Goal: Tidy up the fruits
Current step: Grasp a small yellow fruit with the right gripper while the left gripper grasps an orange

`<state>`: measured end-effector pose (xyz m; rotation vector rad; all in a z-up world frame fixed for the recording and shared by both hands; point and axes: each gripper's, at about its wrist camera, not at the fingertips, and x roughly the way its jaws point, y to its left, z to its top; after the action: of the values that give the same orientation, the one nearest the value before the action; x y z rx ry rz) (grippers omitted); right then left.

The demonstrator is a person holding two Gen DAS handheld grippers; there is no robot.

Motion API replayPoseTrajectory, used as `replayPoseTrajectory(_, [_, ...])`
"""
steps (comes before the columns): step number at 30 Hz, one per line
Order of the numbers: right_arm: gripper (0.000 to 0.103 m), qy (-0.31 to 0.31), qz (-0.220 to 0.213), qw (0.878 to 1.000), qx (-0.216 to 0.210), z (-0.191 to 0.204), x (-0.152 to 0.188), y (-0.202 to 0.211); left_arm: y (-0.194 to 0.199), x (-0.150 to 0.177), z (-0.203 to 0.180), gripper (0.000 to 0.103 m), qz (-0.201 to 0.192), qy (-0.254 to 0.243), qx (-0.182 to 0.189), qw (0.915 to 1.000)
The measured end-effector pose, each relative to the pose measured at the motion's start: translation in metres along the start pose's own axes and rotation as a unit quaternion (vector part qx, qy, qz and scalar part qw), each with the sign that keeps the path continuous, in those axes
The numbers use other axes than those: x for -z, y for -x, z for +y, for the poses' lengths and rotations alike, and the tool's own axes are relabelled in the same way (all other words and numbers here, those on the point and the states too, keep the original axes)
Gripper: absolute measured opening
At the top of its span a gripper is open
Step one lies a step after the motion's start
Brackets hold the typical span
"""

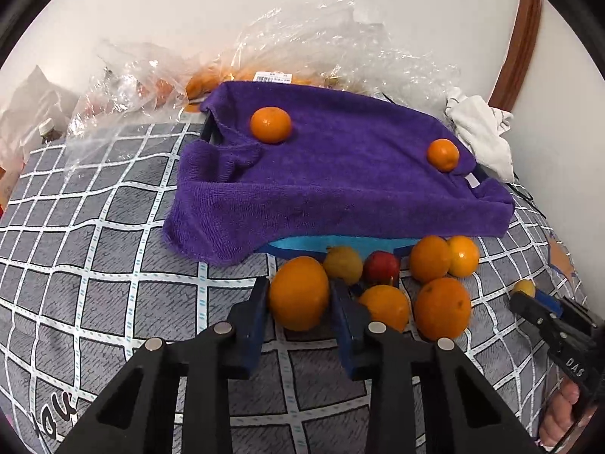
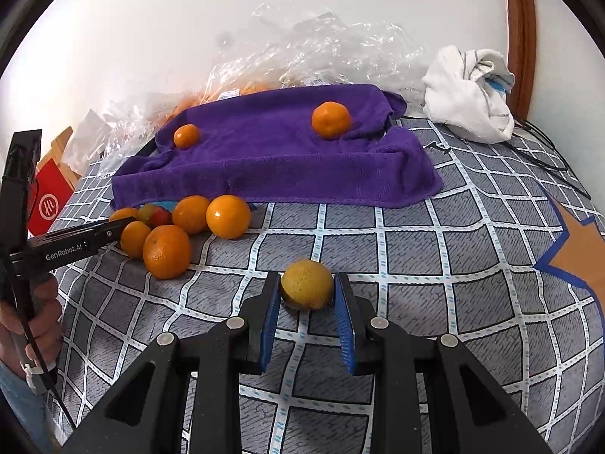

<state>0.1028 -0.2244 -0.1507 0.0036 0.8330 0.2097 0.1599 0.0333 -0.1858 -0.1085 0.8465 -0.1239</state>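
Observation:
My left gripper (image 1: 299,285) is shut on a large orange (image 1: 298,293) at the left end of a fruit pile on the chequered bedspread (image 1: 113,265). Beside it lie several oranges (image 1: 442,308), a yellow fruit (image 1: 342,265) and a red fruit (image 1: 381,266). My right gripper (image 2: 307,280) is shut on a small yellow fruit (image 2: 307,283), which is low over the bedspread to the right of the pile (image 2: 166,251). A purple towel (image 1: 340,181) drapes over a blue tray (image 1: 302,244) behind the pile. Two mandarins (image 1: 271,125) (image 1: 443,155) rest on the towel.
Crumpled clear plastic bags (image 1: 310,38) with more orange fruit lie behind the towel against the wall. A white cloth (image 2: 469,90) sits at the back right near a wooden frame (image 2: 522,38), with black cables beside it. A red box (image 2: 49,204) stands off the left edge.

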Motion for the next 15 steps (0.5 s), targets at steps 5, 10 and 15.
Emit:
replayPoseTrajectory(5, [0.028,-0.008,-0.009,1.0,-0.008,-0.003,0.002,0.005,0.003,0.003,0.004,0.03,-0.005,0.013,0.015,0.9998])
replayPoseTrajectory(10, [0.028,-0.014,-0.019,0.999,-0.021,-0.006,0.003,0.009,0.009,0.005,0.019,0.03,-0.02,0.051,0.042,0.9976])
replayPoseTrajectory(15, [0.028,-0.016,-0.021,0.999,-0.018,-0.005,0.003,0.01,0.012,0.007,0.023,0.03,-0.029,0.061,0.046,0.9967])
